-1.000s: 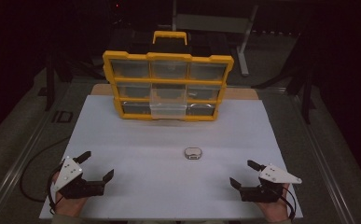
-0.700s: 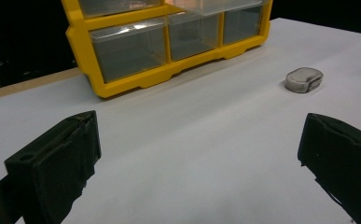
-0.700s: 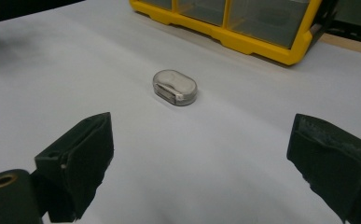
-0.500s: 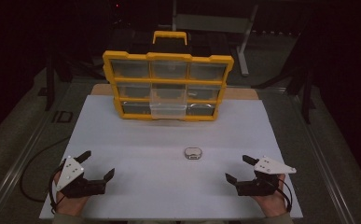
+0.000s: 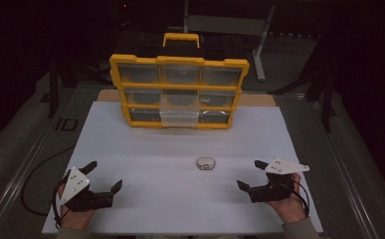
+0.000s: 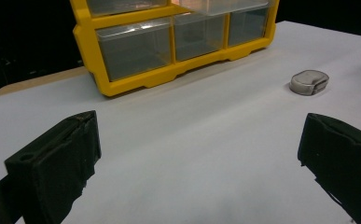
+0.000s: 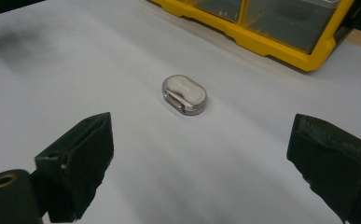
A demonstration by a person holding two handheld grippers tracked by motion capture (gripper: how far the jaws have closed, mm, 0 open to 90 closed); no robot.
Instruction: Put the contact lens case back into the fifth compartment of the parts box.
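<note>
1. A small silver oval case [image 5: 206, 163] lies flat on the white tabletop [image 5: 145, 149], in front of the yellow drawer organizer [image 5: 179, 92] and well apart from it.
2. The right hand-held gripper [image 5: 253, 174] sits near the case, on its right, with jaws spread wide and nothing between them; in the right gripper view the case [image 7: 184, 94] lies ahead between the jaws.
3. The left hand-held gripper [image 5: 103, 176] rests at the near left corner, jaws spread, empty.
4. One clear drawer [image 5: 179, 117] in the organizer's bottom row stands pulled out.
</note>
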